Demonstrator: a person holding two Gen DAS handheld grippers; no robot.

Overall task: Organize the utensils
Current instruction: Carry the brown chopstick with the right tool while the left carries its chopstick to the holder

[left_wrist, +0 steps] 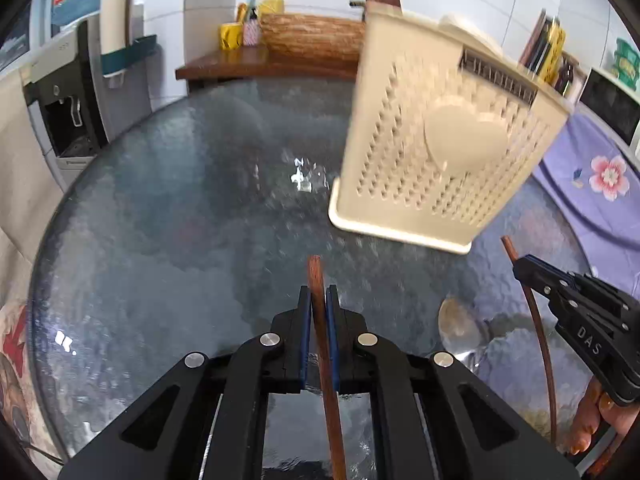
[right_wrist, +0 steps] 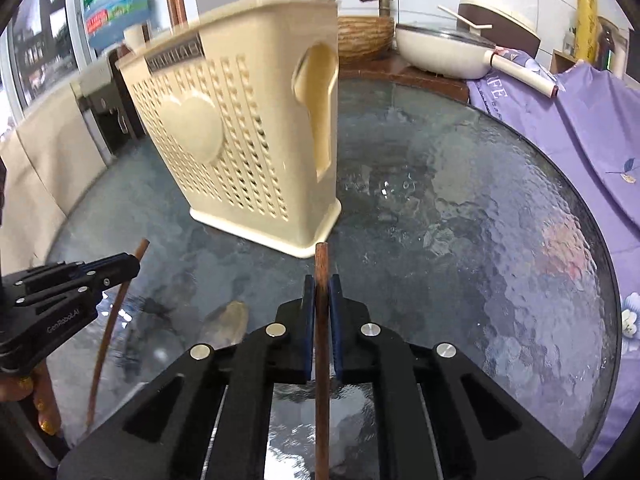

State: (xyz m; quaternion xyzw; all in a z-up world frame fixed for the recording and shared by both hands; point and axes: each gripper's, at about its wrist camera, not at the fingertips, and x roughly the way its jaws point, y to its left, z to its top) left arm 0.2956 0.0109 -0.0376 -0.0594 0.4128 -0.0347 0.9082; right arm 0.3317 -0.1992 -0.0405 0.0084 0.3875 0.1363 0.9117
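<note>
My left gripper is shut on a brown wooden chopstick, whose tip pokes out past the pads. My right gripper is shut on a second brown chopstick in the same way. Each gripper also shows in the other's view: the right gripper at the right edge and the left gripper at the left edge, each holding its stick. A cream perforated utensil holder stands on the glass table ahead of both grippers, with brown sticks rising from its top. A metal spoon lies between the grippers.
The round textured glass table carries everything. A purple floral cloth borders its right side. A water dispenser stands at the left. Behind are a woven basket and a white lidded pan.
</note>
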